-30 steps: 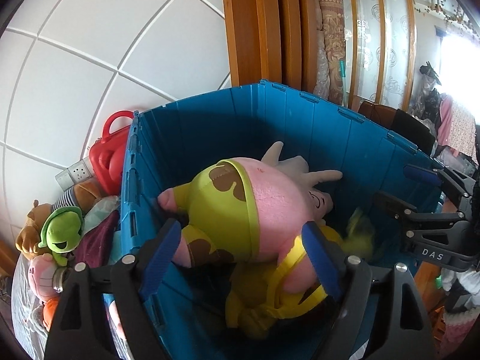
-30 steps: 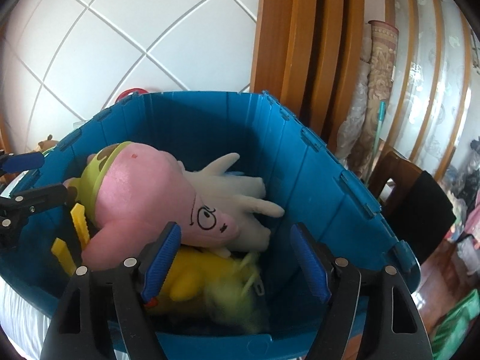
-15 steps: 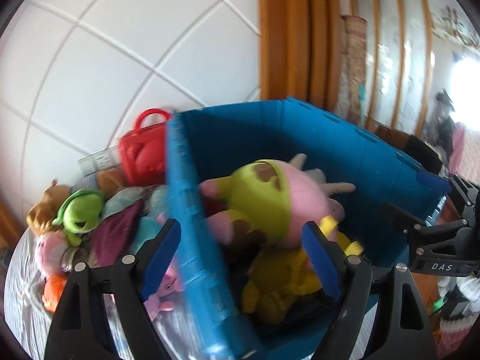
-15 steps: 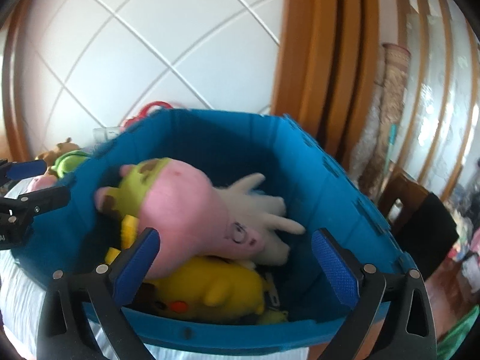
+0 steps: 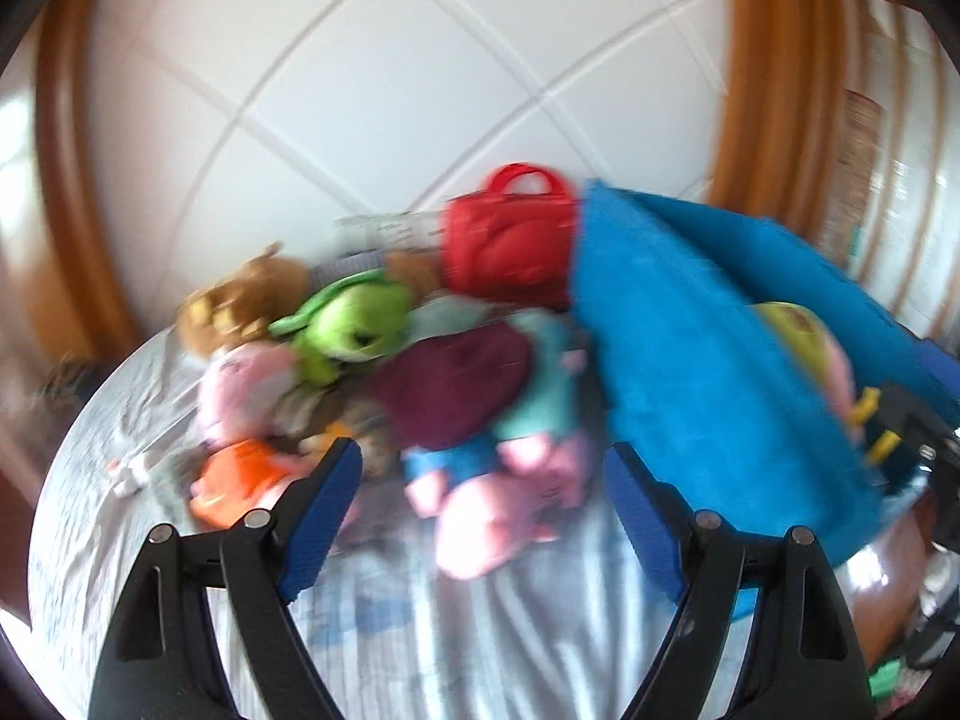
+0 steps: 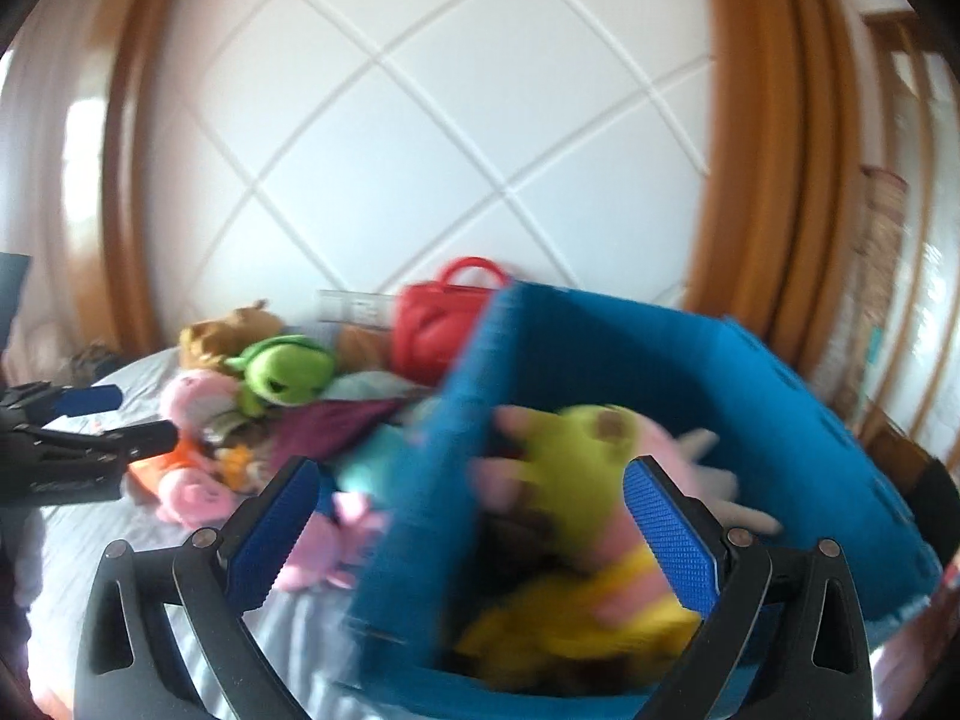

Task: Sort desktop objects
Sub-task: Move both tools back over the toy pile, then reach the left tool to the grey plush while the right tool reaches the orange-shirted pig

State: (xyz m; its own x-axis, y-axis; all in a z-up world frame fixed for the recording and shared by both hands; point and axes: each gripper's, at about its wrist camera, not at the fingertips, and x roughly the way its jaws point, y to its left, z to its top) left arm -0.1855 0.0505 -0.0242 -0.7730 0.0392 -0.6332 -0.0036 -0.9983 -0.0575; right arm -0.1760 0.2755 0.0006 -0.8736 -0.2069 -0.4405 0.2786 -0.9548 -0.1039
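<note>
Swinging leftward off the blue bin [image 5: 708, 372], the left gripper [image 5: 486, 510] now faces the plush pile [image 5: 456, 384] ahead, both grippers gaping wide and empty, the right gripper [image 6: 474, 534] straddling the bin's near wall.

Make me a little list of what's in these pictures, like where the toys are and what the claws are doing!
Bin: blue bin, on the right
Toys in bin: pink and green plush on top of a yellow plush
Toys outside bin: a pile on the grey sheet, including a green frog plush
Behind pile: red bag
Left claw: open, empty
Right claw: open, empty
Picture quality: blurry
</note>
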